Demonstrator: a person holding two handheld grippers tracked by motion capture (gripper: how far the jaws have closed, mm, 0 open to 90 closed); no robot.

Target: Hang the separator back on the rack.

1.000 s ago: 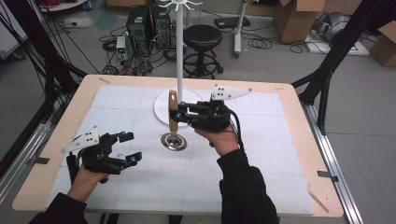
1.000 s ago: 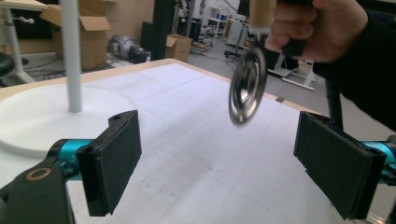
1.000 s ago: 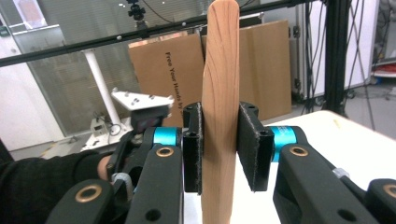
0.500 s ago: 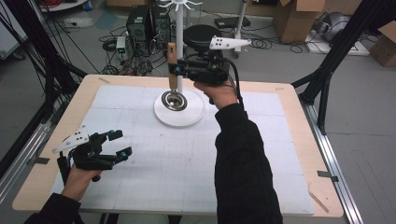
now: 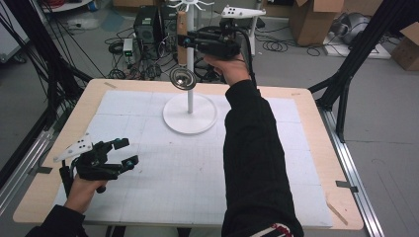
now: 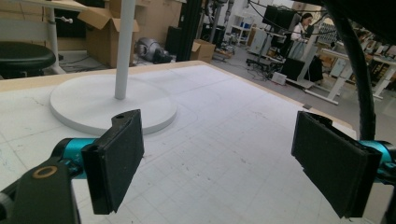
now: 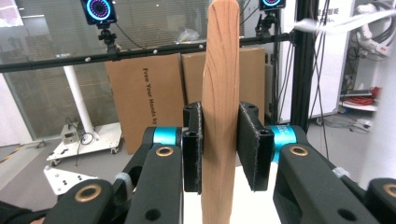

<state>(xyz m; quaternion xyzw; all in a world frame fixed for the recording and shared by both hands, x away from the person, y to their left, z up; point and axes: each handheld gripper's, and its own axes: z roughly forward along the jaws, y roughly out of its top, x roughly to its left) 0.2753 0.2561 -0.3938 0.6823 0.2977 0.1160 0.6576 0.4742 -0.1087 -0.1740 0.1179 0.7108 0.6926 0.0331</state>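
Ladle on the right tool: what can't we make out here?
- Ladle handle in the right tool: right gripper view cuts its lower end and bowl at the bottom edge.
- Rack hooks: high view crops them at the top edge.
- Left tool: open, nothing between its pads.

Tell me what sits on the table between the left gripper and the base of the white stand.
Nothing: in the high view only bare white mat lies between the left gripper and the white stand's round base. The left gripper view shows the same.

wooden handle [image 7: 219,112] cut off at bottom edge, stand top [image 5: 190,4] cropped
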